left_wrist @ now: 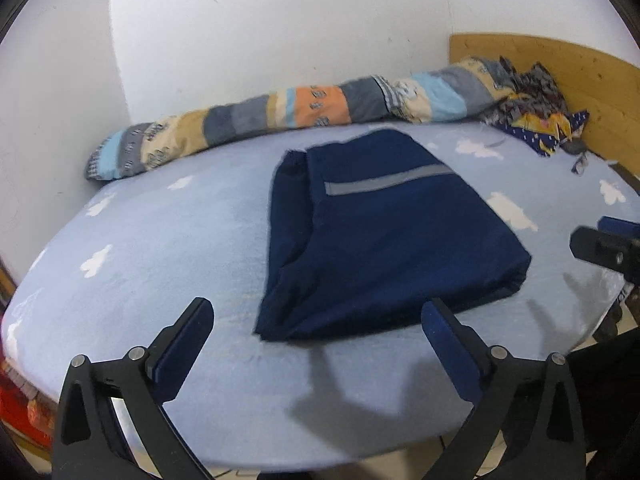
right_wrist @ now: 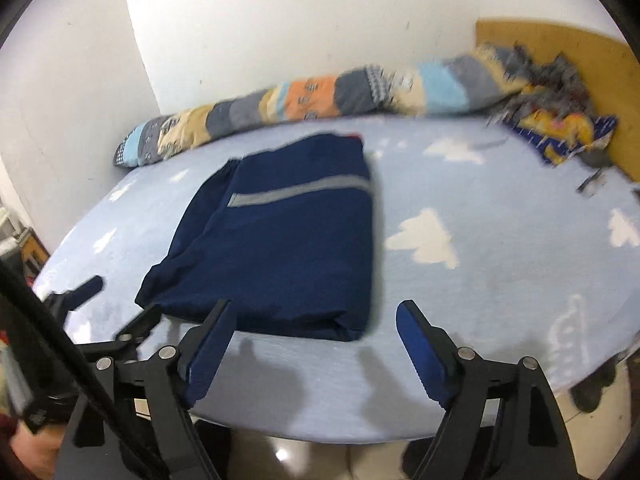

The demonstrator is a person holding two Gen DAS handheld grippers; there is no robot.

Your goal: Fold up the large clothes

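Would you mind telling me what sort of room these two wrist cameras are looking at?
Most likely a bedroom. A bed with a light-blue cloud-print sheet fills both views, a wooden headboard stands at its far right end, and a rolled patchwork duvet lies along the white wall. A folded navy garment rests on the sheet.

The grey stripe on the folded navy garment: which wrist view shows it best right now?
The left wrist view: the grey stripe is sharp and whole across the folded navy garment. The right wrist view shows the whole stripe too, but smeared by motion blur.
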